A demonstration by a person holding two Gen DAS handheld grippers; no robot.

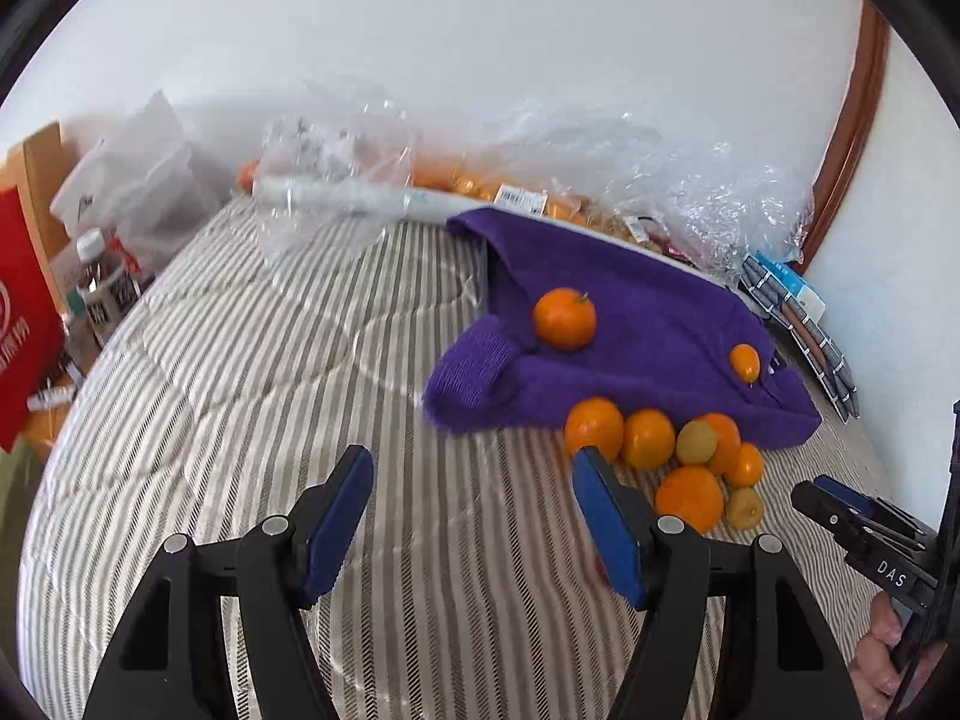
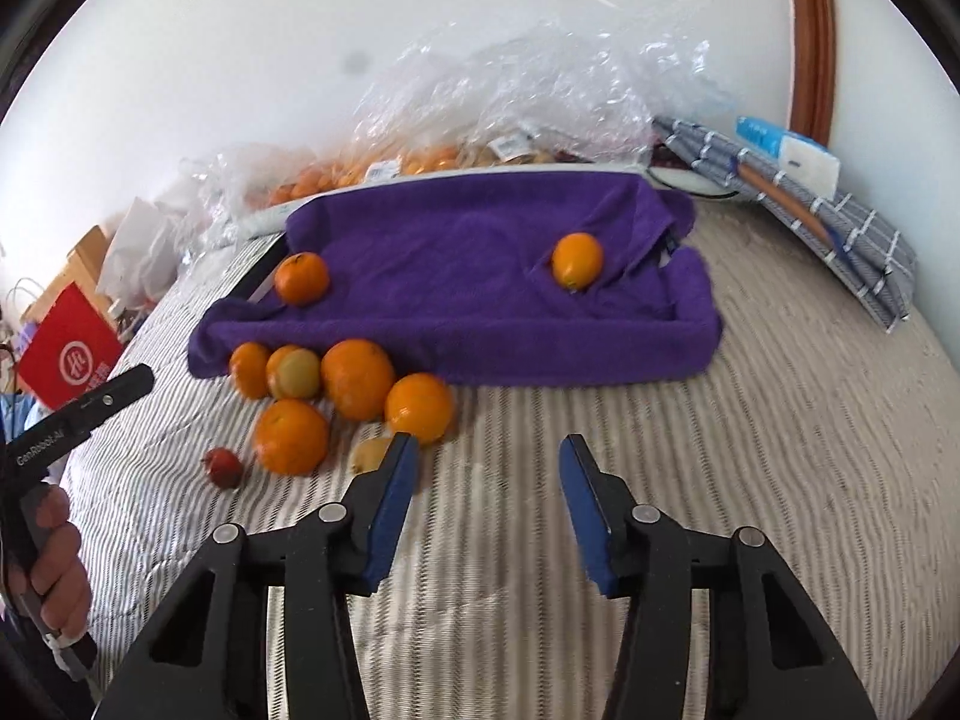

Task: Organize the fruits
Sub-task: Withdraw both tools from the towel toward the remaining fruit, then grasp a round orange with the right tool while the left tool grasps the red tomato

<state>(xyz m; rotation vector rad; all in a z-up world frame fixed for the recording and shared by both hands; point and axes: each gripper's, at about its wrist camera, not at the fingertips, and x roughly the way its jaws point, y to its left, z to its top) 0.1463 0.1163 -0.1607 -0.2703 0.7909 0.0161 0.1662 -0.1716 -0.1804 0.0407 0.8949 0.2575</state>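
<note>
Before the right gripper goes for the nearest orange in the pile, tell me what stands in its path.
Nothing visible does. The right gripper is open and empty over bare striped bedding, and the nearest orange lies just past its left fingertip. A small yellowish fruit sits beside that finger, off the line.

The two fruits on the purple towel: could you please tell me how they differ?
The left fruit is rounder, larger and deeper orange; the right fruit is smaller, more oval and yellower. The left one sits near the towel's edge, the right one against a fold. Both lie loose, ungripped.
</note>
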